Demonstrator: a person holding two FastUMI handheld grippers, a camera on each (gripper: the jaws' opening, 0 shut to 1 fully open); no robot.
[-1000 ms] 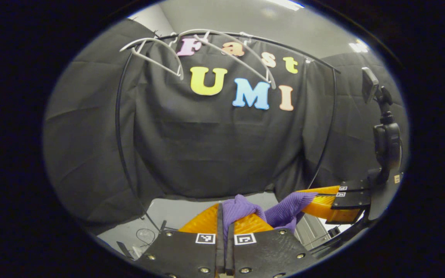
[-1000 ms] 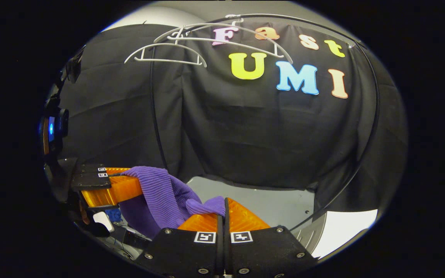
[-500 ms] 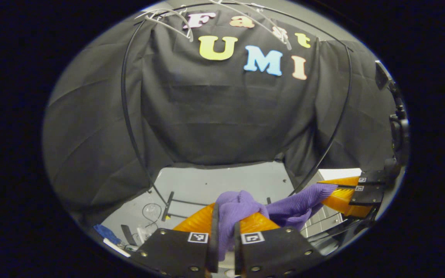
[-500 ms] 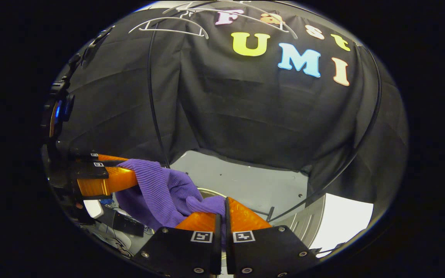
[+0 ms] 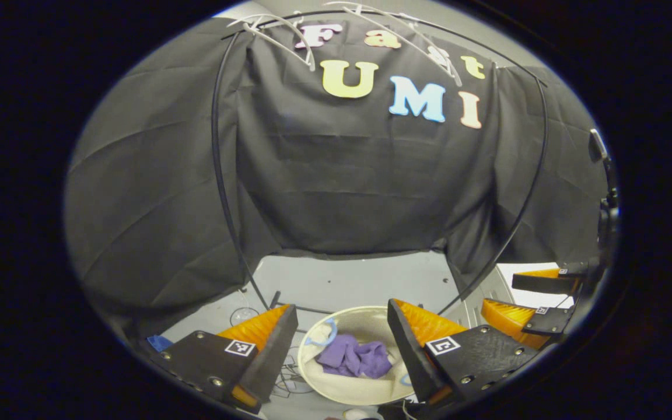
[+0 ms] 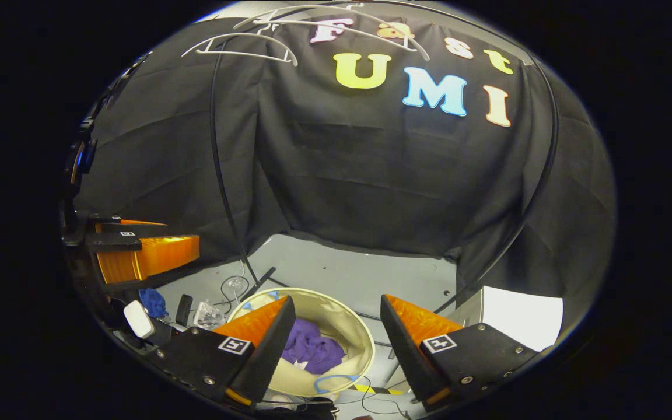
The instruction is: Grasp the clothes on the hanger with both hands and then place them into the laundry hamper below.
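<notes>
A crumpled purple garment [image 5: 354,357] lies at the bottom of the round cream laundry hamper [image 5: 336,388] on the floor; in the right gripper view the garment [image 6: 311,350] sits inside the hamper [image 6: 354,341] too. My left gripper [image 5: 342,318] hangs above the hamper, open and holding nothing. My right gripper [image 6: 337,312] is open as well, above the hamper's rim. Each gripper appears at the edge of the other's view: the right one [image 5: 531,294] and the left one [image 6: 137,254]. Bare white hangers [image 5: 289,35] [image 6: 242,49] hang on the black rail at the top.
A black arched clothes rack [image 5: 219,192] [image 6: 216,175] stands on the grey floor before the black cloth wall. Cables, a blue cloth [image 6: 152,302] and small items [image 6: 137,319] lie on the floor left of the hamper. A pale box [image 6: 520,318] sits at the right.
Both grippers have opened and let go of the purple garment, which has dropped into the hamper. Both views have tilted further down toward the floor.
</notes>
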